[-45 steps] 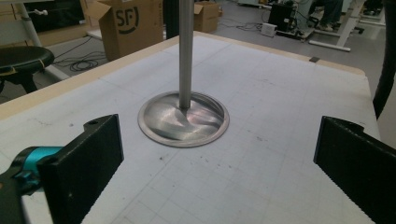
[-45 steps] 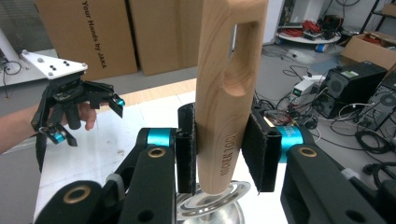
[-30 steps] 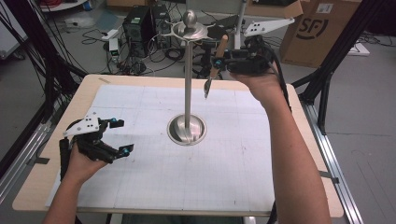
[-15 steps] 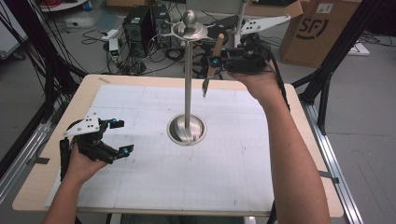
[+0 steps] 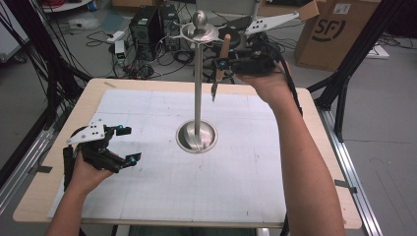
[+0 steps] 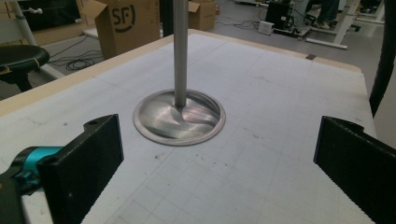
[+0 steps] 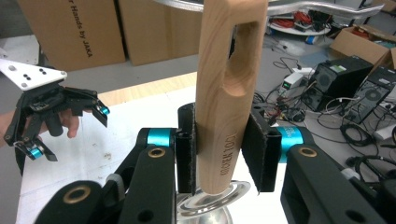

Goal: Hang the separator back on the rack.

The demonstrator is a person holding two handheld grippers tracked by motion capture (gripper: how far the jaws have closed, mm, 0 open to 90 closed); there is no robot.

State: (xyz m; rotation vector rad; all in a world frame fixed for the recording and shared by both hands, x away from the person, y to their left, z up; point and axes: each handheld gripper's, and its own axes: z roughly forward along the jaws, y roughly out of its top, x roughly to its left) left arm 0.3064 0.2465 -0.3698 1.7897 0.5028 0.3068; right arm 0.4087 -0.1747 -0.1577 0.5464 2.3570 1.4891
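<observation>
Your right tongs [image 7: 219,149] are pinching a wooden-handled utensil [image 7: 229,84] low on its handle, pads pressed flat on either side, with the slotted hanging hole standing well above the grip. In the high view the same tongs [image 5: 220,64] hold the handle upright, its dark metal end [image 5: 214,91] dangling below them, just beside the tall steel stand [image 5: 198,88] and near the round top disc [image 5: 199,32] with its ball.

The risk, as I judge it, sits in that small gap. If you swing toward the pole without lifting first, the metal end can strike it and twist the handle in the pads. The grip is low on the handle, so a knock up high would lever it loose. A hard shove could also rock the stand on its base [image 6: 179,116].

Farther out, your left tongs [image 5: 124,145] stand spread wide with nothing between them, resting low over the counter [image 5: 147,196], well apart from the stand; they are too far off to steady it if it tips.
</observation>
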